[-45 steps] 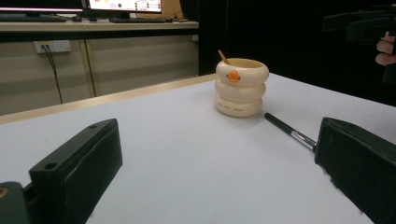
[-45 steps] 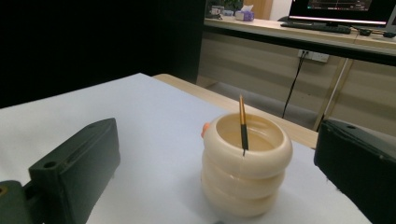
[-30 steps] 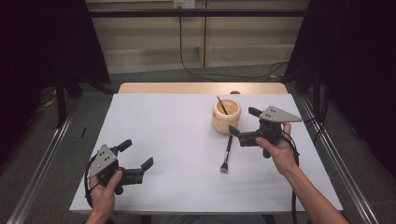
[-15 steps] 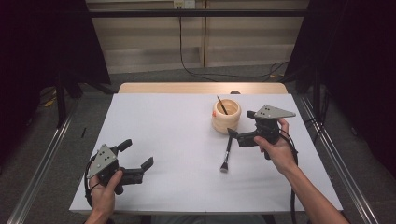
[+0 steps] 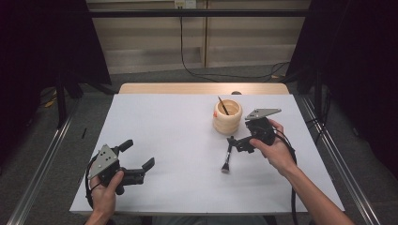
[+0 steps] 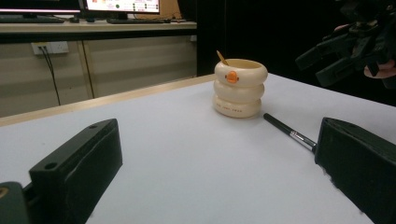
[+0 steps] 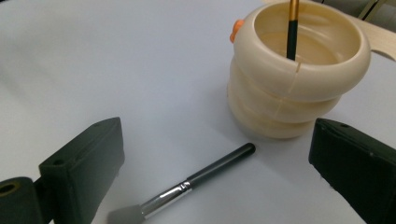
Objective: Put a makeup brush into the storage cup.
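A black makeup brush lies flat on the white table, bristles toward me, just in front of a cream ring-stacked holder. A thin brush leans inside the holder. My right gripper is open and hovers over the lying brush's handle end, with one jaw on each side and neither touching it. My left gripper is open and holds nothing at the front left. It points at the holder and the brush.
The white table sheet is bare between the two grippers. A wooden table edge runs along the far side, and metal rails flank the table. The right gripper appears far off in the left gripper view.
My right gripper has shifted slightly left and down toward the lying brush. The left gripper, the holder and the brush have stayed put.
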A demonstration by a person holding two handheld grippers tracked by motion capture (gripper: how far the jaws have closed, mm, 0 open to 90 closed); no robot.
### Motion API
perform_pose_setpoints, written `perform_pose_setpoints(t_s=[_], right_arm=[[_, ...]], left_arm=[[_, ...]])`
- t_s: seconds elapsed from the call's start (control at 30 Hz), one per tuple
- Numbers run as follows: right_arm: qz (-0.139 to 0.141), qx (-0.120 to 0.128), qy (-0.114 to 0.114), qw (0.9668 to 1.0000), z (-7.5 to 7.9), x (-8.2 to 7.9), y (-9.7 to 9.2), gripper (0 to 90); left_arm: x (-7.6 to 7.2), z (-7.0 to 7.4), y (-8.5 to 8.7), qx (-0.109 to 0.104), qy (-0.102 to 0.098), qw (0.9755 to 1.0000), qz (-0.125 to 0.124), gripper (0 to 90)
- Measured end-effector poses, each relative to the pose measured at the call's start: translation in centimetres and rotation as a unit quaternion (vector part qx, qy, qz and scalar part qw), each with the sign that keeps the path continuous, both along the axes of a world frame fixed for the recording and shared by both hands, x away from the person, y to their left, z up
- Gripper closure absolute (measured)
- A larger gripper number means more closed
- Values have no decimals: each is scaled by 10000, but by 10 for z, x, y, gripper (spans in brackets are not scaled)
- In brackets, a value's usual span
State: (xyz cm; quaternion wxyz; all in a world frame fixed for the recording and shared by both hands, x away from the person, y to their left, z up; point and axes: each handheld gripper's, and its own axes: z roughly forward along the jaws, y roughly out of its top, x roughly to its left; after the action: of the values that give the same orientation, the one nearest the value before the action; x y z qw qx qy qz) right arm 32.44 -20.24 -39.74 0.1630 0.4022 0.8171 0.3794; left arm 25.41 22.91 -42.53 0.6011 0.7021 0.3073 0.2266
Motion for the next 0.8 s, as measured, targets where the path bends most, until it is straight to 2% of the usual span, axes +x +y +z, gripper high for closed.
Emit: perform_pose_setpoints(t_s=[0.17,0.57,0.67,0.8], right_arm=[[42,-339,290,9990,-6,3,6,27],[55,-527,755,9957,-16,13,10,93],[37,-527,1049,9931,-20,18,9,93],[20,-726,1355,9881,-27,22,12,110]], left_arm=[[0,0,0,-1,-12,10000,-4,7],[0,0,0,23,-19,10000,-28,7],[1,0,-1,28,0,10000,-15,7],[1,-1,-1,47,12,10000,-28,7]])
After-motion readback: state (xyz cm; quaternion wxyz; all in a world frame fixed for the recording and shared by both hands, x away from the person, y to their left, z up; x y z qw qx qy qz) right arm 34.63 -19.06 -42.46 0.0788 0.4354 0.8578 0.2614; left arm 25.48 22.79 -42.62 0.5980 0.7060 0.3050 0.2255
